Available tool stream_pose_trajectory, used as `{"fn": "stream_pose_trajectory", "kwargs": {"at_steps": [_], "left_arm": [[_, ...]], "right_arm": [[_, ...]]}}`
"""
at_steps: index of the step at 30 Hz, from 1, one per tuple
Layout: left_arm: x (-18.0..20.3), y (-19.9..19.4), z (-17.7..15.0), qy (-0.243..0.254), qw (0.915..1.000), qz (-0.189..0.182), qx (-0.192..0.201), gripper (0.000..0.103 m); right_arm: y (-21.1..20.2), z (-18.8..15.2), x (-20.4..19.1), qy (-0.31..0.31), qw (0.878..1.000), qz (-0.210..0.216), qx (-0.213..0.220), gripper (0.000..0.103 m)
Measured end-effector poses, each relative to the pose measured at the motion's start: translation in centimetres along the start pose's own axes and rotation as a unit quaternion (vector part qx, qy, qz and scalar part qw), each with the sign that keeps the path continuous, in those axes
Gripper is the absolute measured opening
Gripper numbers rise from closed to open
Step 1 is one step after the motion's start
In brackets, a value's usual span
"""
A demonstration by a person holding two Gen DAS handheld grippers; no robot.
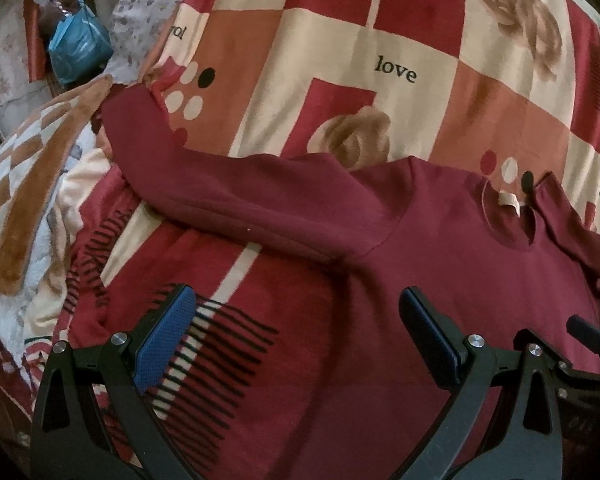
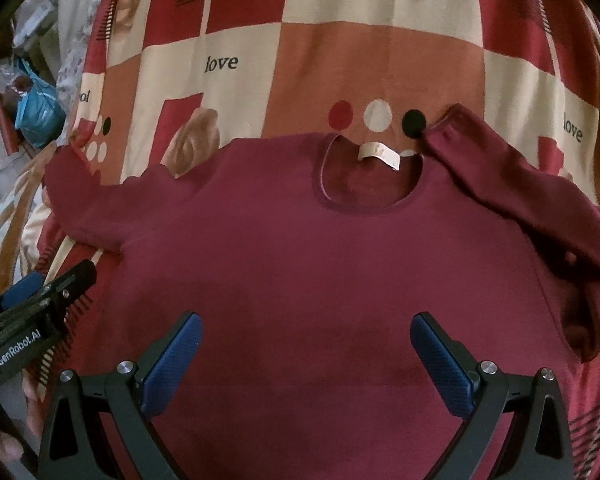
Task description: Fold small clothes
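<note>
Maroon long-sleeved knit top (image 2: 320,264) lies flat, neckline away, on the red-and-cream patchwork bedspread (image 2: 320,76). Right gripper (image 2: 306,356) is spread wide, its body panel between both fingers. Left gripper (image 1: 296,336) is also wide open: right finger over the top's side, left finger over bedspread.

Black tongs (image 2: 306,354) with blue textured pads (image 2: 172,364), silver screws, white "GenRobot.AI" lettering.
</note>
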State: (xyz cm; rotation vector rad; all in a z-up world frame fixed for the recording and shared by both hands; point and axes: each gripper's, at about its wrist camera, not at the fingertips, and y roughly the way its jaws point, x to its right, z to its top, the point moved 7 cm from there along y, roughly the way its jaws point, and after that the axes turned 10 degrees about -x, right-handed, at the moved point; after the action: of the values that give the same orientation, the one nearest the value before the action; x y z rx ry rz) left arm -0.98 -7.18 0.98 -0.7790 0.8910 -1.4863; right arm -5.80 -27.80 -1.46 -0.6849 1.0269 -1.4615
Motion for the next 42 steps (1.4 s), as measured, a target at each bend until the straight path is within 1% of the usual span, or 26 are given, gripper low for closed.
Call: {"fn": "stream_pose_trajectory", "kwargs": {"at_steps": [8,12,19,33,35,37,40,42], "left_arm": [[-1.1,0.3,0.3,-0.017,0.9998,0.003,-0.006,0.102],[-1.0,0.3,0.3,-0.013,0.9999,0.005,-0.005,0.102],[-0.6,0.5,0.2,-0.006,1.0000,0.003,-0.007,0.102],[-0.5,0.4,0.3,-0.008,1.0000,0.004,-0.005,0.102],[-0.8,0.4,0.7,-0.009,0.9999,0.005,-0.008,0.102],[-1.5,0.4,1.3,-0.008,0.9998,0.015,-0.011,0.102],[-3.3,0.4,3.4,-0.012,0.9993,0.036,-0.004,0.102],[-5.1,0.8,5.6,-0.019,0.9981,0.059,0.005,0.102]], "right_arm": [[0.1,-0.2,-0.4,-0.006,1.000,0.007,-0.002,0.103],[0.2,-0.2,-0.7,-0.011,1.000,0.011,-0.005,0.103],[0.2,0.0,-0.3,-0.006,1.000,0.000,0.002,0.103],[0.9,-0.3,-0.4,-0.010,1.000,0.006,-0.011,0.103],[0.9,-0.3,-0.4,-0.010,1.000,0.008,-0.013,0.103],[1.0,-0.4,-0.3,-0.011,1.000,0.008,-0.016,0.103],[1.0,-0.3,-0.2,-0.016,1.000,0.007,-0.019,0.103],[0.9,-0.4,0.0,-0.014,1.000,0.007,-0.019,0.103]]}}
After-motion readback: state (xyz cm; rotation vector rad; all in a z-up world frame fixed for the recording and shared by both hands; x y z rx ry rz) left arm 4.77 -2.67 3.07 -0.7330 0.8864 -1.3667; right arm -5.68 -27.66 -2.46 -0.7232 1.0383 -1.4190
